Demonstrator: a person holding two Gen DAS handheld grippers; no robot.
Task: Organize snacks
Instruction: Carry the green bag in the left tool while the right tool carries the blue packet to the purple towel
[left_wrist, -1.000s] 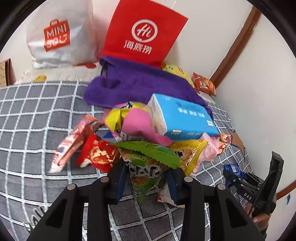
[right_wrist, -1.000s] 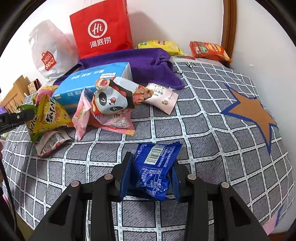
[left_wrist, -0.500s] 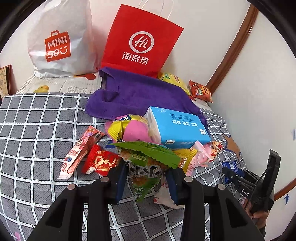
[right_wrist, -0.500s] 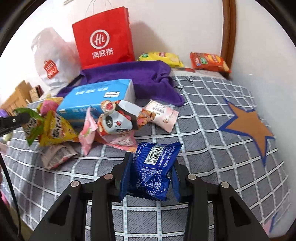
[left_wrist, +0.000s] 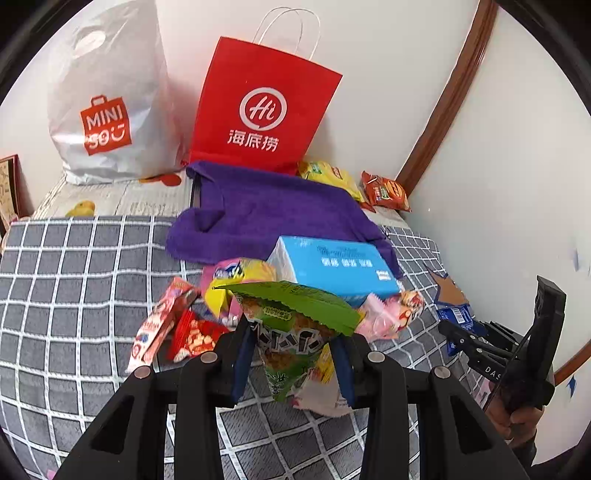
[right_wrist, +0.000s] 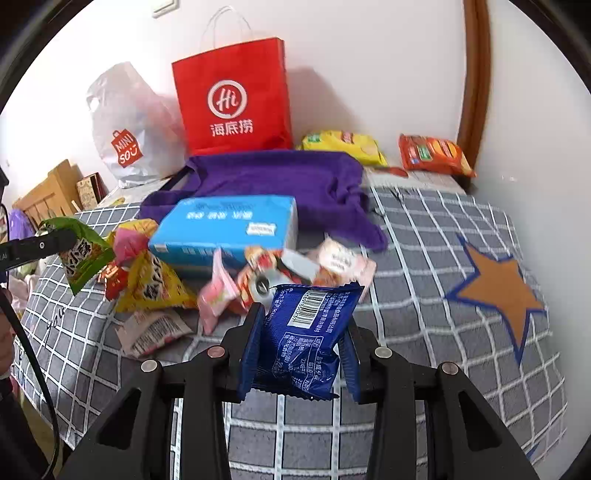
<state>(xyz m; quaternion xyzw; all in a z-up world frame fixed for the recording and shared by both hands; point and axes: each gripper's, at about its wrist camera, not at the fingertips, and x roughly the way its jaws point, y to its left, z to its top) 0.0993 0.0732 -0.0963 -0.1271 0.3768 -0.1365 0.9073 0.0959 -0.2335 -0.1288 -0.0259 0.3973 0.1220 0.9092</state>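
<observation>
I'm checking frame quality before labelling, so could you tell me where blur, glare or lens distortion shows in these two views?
Left wrist view: mostly sharp; fisheye bends the wooden trim; white plastic bag washed out on top. Right wrist view: motion blur smears the snack pile and blue box lettering; the blue packet in the right gripper stays crisp.

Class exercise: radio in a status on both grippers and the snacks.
Left gripper shut on green packet. Right gripper shut on blue packet. Both clear of the bed; snack pile ahead.

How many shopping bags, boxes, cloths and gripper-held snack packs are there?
Shopping bags: 2, red paper bag, white plastic bag
Light blue box: 1
Purple cloth: 1
Held packs: 2, green snack packet, dark blue snack packet
Total: 6
</observation>
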